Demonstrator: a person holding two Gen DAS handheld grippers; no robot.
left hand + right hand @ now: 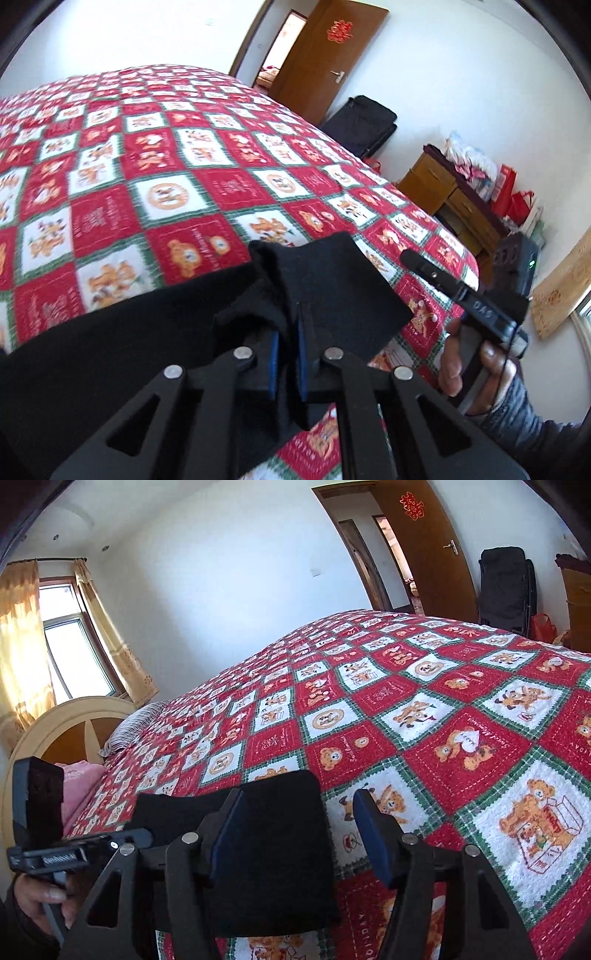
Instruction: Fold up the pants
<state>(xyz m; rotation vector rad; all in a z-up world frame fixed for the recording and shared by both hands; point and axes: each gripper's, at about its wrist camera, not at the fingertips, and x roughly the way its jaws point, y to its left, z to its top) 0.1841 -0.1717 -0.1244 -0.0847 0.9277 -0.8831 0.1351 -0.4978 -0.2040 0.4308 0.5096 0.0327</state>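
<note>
The black pants lie on the bed, at the near edge on the red bear quilt. The left hand-held gripper is pinched tight on a bunched corner of the cloth. At three o'clock from it, the right hand-held gripper has its blue pads apart, with a flat end of the pants under them but nothing squeezed. I think the pinched bit is small, so it could slip out if the left hand pulls fast. Then the fold would go crooked.
</note>
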